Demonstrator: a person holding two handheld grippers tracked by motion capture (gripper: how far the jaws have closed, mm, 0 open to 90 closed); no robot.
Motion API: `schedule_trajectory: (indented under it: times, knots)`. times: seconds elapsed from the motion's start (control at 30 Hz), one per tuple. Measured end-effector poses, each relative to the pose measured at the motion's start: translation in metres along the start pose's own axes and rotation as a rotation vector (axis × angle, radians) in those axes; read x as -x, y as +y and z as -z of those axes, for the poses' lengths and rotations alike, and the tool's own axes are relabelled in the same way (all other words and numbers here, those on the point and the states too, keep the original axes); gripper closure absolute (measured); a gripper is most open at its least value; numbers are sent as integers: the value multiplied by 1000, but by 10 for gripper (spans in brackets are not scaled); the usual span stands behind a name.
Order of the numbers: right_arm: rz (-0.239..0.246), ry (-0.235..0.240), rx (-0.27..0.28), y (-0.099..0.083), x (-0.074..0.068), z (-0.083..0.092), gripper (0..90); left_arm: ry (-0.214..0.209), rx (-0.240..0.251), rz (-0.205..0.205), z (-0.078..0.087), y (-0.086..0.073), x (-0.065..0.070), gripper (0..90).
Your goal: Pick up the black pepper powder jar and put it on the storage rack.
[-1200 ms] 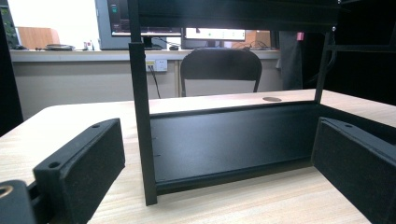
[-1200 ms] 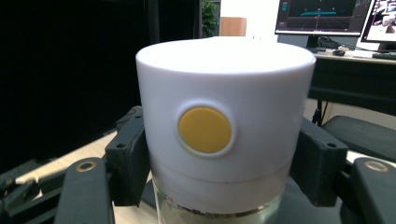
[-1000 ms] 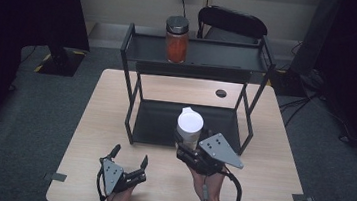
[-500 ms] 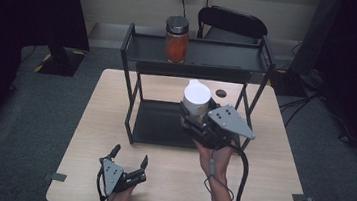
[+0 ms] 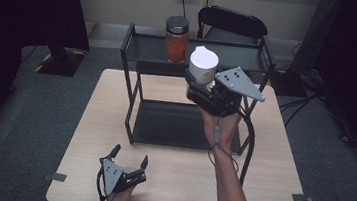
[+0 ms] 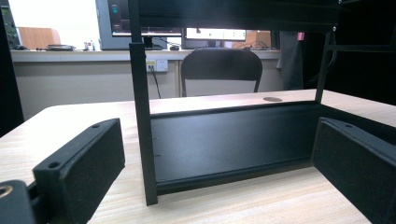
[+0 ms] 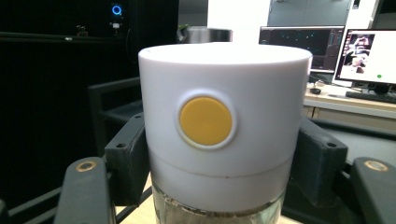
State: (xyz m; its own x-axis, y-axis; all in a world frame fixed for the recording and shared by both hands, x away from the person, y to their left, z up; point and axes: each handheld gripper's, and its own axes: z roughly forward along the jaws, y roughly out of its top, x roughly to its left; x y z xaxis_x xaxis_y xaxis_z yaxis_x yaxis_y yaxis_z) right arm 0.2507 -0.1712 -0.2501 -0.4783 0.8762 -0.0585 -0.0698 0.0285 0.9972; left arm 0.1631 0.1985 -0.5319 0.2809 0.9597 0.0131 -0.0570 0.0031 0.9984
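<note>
My right gripper [image 5: 199, 85] is shut on a jar with a white lid [image 5: 203, 64], held up in the air at the level of the black rack's top shelf [image 5: 146, 49]. In the right gripper view the white lid [image 7: 224, 116] with a yellow button [image 7: 206, 121] sits between the two jaws, glass showing below it. A jar of orange-red contents with a dark lid [image 5: 177, 40] stands on the top shelf, left of the held jar. My left gripper [image 5: 129, 160] rests open on the table's near edge, nothing between its jaws, facing the rack's bottom shelf [image 6: 233, 140].
The black two-level rack stands mid-table on the wooden table [image 5: 281, 156], its front post [image 6: 142, 121] close ahead in the left gripper view. A black chair [image 5: 232, 23] stands behind the table. A small dark hole [image 6: 272, 99] marks the tabletop behind the rack.
My right gripper has lifted the white-lidded jar up and away from me, from the rack's lower level to the height of the top shelf. The left gripper has stayed still.
</note>
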Motion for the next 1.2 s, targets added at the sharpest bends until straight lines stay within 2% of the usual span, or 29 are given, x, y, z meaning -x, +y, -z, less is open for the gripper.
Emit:
schedule_trajectory:
  times: [0.13, 0.27, 0.43, 0.57, 0.8, 0.93, 1.2]
  knots:
    - [13, -31, 8, 13, 1, -7, 300, 0, 0, 0, 0, 0, 0, 19]
    - [-7, -40, 15, 24, 6, -17, 300, 0, 0, 1, 0, 0, 0, 19]
    - [-1, -67, 11, 36, 8, -33, 300, -2, 1, 0, 0, 0, 0, 19]
    - [19, -92, 8, 40, 9, -47, 300, -2, 1, 1, 0, 0, 0, 18]
    - [-13, -116, 6, 41, 18, -68, 300, -4, 0, 1, 0, 0, -1, 18]
    - [-13, -128, -6, 43, 20, -79, 300, -5, 1, 0, 0, 0, -1, 18]
    - [-69, -136, -36, 48, 31, -92, 300, -7, 0, -1, 0, 0, -1, 18]
